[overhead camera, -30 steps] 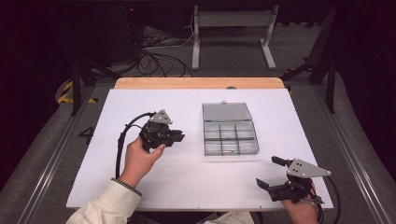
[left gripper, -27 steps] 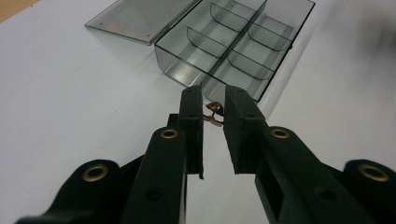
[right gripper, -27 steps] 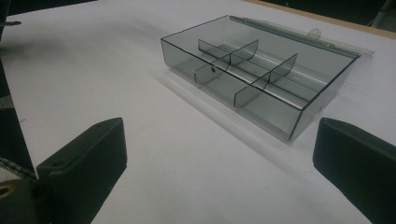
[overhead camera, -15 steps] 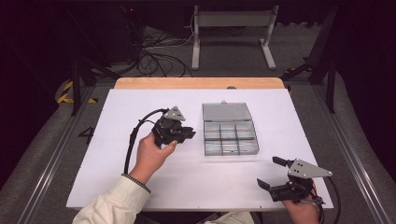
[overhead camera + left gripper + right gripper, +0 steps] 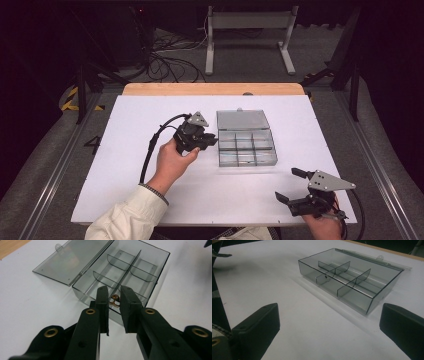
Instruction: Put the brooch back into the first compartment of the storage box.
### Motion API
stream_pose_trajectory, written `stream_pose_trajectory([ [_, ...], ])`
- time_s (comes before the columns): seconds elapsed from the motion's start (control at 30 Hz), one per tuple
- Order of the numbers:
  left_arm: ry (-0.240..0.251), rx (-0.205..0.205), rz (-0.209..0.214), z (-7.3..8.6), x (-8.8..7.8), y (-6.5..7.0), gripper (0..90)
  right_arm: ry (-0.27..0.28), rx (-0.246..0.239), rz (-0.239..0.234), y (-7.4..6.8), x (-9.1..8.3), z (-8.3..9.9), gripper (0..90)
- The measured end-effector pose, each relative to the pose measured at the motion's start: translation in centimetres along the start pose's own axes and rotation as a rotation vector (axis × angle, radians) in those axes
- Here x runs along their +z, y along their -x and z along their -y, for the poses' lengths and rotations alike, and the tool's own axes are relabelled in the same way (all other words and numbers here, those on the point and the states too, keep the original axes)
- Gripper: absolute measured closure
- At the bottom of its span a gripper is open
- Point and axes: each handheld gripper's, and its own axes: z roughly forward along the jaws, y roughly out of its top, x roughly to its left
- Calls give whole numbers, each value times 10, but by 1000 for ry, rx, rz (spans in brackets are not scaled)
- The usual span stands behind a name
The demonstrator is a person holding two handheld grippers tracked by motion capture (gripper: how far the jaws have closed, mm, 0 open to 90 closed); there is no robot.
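On the bench [image 5: 125, 165] the compartment box [image 5: 247, 148] sits a little right of the middle, with its opened lid [image 5: 242, 120] lying flat on the bench on the far side. My left gripper [image 5: 210, 141] is just left of the box, at its left wall, pointing right toward it. Between its jaws, in the left gripper view, a small metal piece [image 5: 115, 300] sits at the box's nearest wall. My right gripper [image 5: 292, 185] is near the bench's near right corner, well apart from the box, which lies farther and to its left.
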Motion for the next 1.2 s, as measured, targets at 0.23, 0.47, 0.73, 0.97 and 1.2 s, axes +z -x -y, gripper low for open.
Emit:
stream_pose_trajectory([
  [0.23,-1,-4,-4,-4,11,-1,776,0,0,-1,0,0,0,37],
  [0.47,-3,-6,-11,-7,22,-4,776,0,0,-2,0,0,0,37],
  [0.73,-10,-15,-27,-8,36,-7,776,1,2,-3,0,0,0,37],
  [0.97,-40,-3,-49,-9,53,-5,775,0,2,-2,0,0,0,37],
  [1.2,-48,-18,-51,-10,67,-4,775,0,1,-4,1,0,0,37],
])
